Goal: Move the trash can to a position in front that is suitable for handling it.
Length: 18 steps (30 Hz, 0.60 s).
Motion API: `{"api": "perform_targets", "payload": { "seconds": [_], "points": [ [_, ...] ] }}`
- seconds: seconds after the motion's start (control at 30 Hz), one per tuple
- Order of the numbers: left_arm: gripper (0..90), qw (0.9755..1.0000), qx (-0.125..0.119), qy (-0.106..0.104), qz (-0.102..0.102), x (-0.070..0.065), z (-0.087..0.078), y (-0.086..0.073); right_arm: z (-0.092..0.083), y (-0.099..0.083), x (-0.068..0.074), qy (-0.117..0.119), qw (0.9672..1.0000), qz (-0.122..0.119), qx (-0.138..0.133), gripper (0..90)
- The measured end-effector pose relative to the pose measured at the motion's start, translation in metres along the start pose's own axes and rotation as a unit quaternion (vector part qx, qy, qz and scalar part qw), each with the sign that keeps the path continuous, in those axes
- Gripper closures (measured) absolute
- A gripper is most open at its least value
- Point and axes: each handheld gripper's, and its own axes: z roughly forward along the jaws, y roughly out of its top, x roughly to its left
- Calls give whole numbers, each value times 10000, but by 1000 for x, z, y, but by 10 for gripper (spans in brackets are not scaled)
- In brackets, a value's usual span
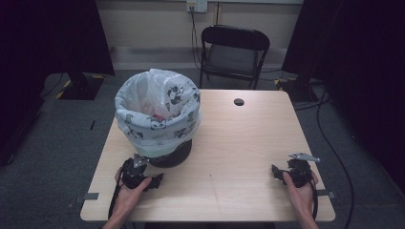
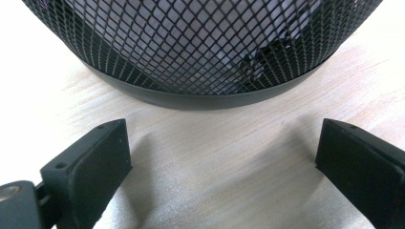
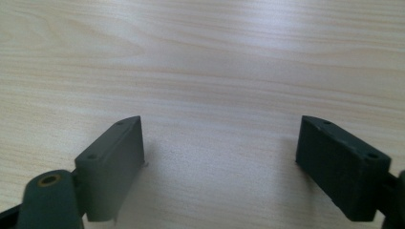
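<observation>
the bin (image 1: 157,114) stands on the left half of the table (image 1: 239,143), toward the far side. it is a black mesh basket lined with a white bag (image 1: 165,95) printed with dark patterns; the bag is folded down over the rim, and something reddish lies inside, too small to make out. no writing can be read on the bag or the bin. in the left gripper view the mesh wall and the solid dark base ring (image 2: 200,98) sit just beyond the jaws, with pale lining showing through the mesh.

the left gripper (image 1: 155,182) rests on the table just in front of the bin's base, near it but not touching, held in the person's left hand (image 1: 129,188). its jaws stand wide apart with bare wood between them.

the right gripper (image 1: 277,171) lies well apart from the bin, near the table's right front corner, in the right hand (image 1: 301,188). its jaws are also spread wide over bare table, holding nothing.

a round hole (image 1: 239,101) is cut in the tabletop near the far edge. behind the table stands a black folding chair (image 1: 234,50).
</observation>
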Motion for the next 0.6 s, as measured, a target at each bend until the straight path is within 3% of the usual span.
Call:
{"api": "perform_targets", "payload": {
  "seconds": [0.03, 0.13, 0.3, 0.33, 0.43, 0.5, 0.57, 0.6],
  "points": [
    [57, 10000, -45, -10, -43, 0, -1, 0, 0, 0, 0, 10, 10000, -15, -17, 162],
    [217, 9999, -98, -43, -4, 0, -4, 0, -3, 1, 1, 88, 9999, -16, -120, 173],
    [181, 9996, -256, -104, -86, 1, -16, 1, -14, 7, 7, 539, 9976, -121, -423, 180],
    [185, 9993, -270, -213, -176, 4, -22, 2, -17, 9, 9, 660, 9966, -135, -483, 183],
    [224, 9990, -325, -199, -248, 8, -30, 4, -24, 14, 18, 928, 9930, -241, -692, 208],
    [235, 9987, -402, -46, -296, 15, -38, 6, -26, 19, 24, 1080, 9907, -280, -780, 193],
    [241, 9986, -418, -41, -315, 18, -40, 7, -28, 23, 32, 1189, 9882, -395, -877, 191],
    [241, 9983, -450, -142, -333, 25, -45, 10, -28, 25, 35, 1266, 9868, -464, -894, 197]
  ]
}}
